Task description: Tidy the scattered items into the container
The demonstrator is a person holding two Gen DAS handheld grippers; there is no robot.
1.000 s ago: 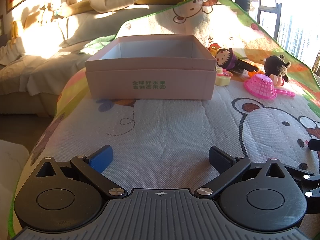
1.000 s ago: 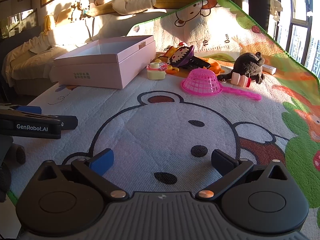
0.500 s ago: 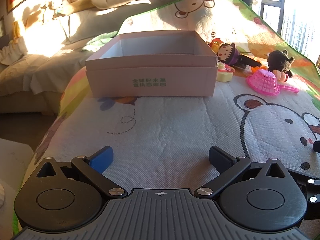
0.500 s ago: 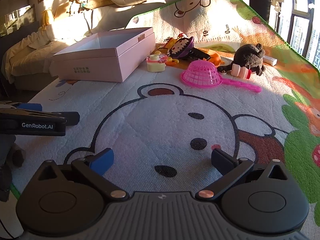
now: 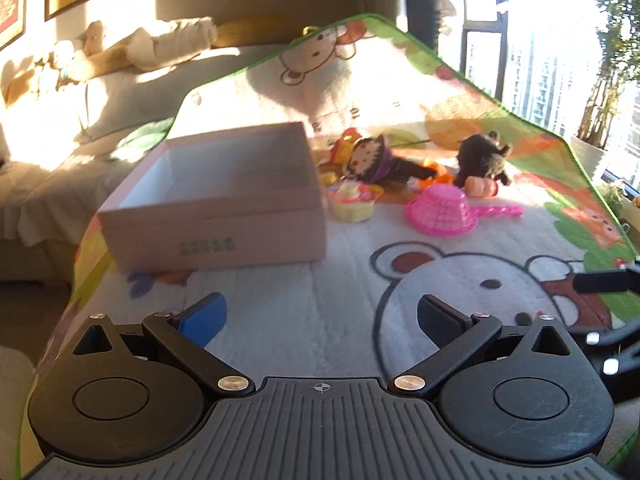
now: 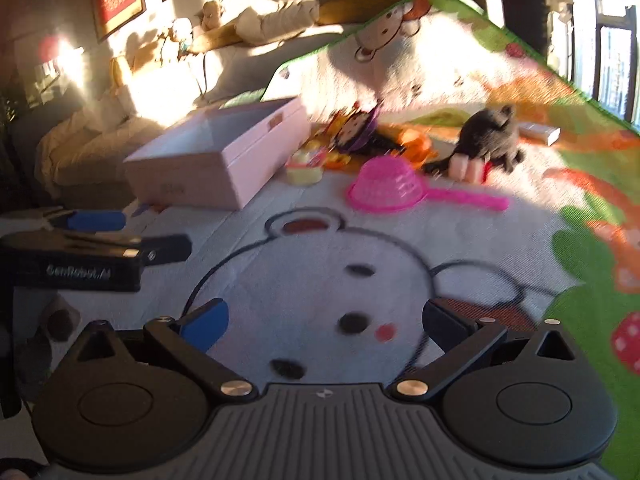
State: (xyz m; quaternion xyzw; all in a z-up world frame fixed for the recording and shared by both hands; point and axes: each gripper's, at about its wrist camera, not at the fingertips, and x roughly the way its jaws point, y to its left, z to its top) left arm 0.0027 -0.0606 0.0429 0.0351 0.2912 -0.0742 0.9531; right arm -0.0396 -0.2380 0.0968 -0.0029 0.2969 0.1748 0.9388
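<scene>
A: What do we have on the cartoon-printed play mat (image 5: 304, 312)?

B: We count one pink rectangular cardboard box (image 5: 224, 208), open at the top, near the mat's left edge. We see nothing inside it, though the frame is blurred.

A: And the scattered items?

B: They sit together to the right of the box, toward the mat's far end. We count one pale yellow toy cup with a pink top (image 5: 352, 202) just beside the box's right wall, one pink plastic mesh strainer with a long handle (image 5: 444, 210) lying dome up, one big-headed doll with a purple hat (image 5: 370, 158) lying behind the cup, and one dark brown plush animal (image 5: 482, 158) behind the strainer. There are orange bits between the doll and the plush; we cannot tell what they are.

A: Anything else out there?

B: One small white box (image 6: 538, 132), seen from the right wrist, near the mat's right edge beyond the plush.

A: How do our grippers stand?

B: Both are empty. Our left gripper (image 5: 320, 316) has its two fingers spread wide over bare mat in front of the box. Our right gripper (image 6: 324, 320) is spread equally wide over the bear's face printed on the mat, well short of the strainer.
</scene>
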